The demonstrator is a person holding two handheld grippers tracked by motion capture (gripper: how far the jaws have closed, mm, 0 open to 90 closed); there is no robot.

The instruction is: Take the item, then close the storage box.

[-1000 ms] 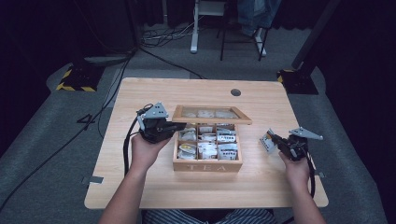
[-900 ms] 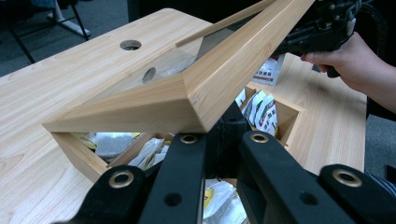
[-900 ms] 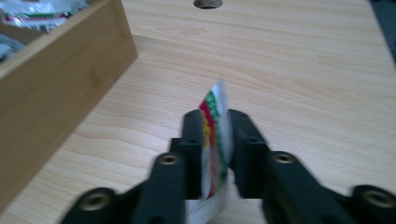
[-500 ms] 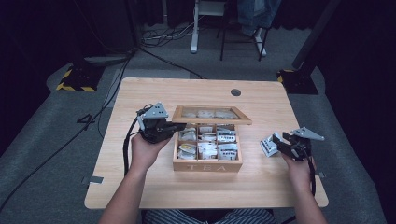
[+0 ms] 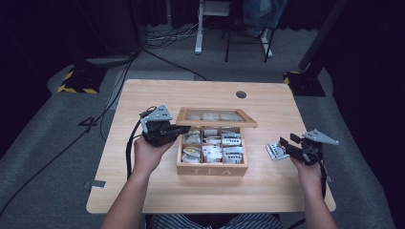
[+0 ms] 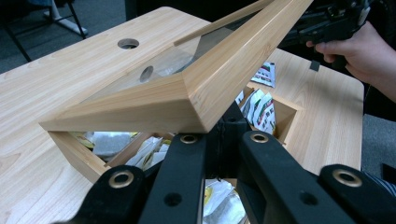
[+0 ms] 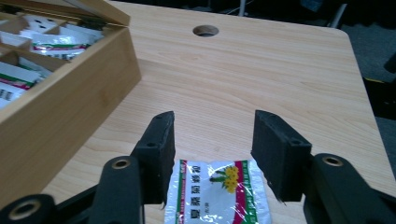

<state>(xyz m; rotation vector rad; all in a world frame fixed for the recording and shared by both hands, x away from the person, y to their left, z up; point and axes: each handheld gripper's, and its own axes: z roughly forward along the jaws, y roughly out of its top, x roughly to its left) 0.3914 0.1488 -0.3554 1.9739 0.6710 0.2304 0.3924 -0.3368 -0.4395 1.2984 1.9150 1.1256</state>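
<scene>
Right gripper (image 5: pixel 286 145), lower right of the high view: jaws have just been opening and now stand apart, gripping nothing. A tea bag packet (image 7: pixel 217 191) lies flat on the table (image 5: pixel 267 191) between them, released; in the right gripper view it sits at bottom centre, white w/ green and red bands and a yellow flower print, pads (image 7: pixel 161 154) either side, not pressing on it. In the high view the packet is just right of the wooden tea box (image 5: pixel 212 164), apart from it.

Left gripper (image 5: pixel 179 133), centre left of the high view: jaws clenched on the corner of the box lid (image 6: pixel 187 93), holding it raised. Lid has a glass pane. In the left gripper view it tilts across the frame above the compartments, w/ more packets (image 6: pixel 259 107) inside. Box is mid-table, "TEA" on its front wall. Round hole (image 5: pixel 241 94) in the table, upper centre.
</scene>
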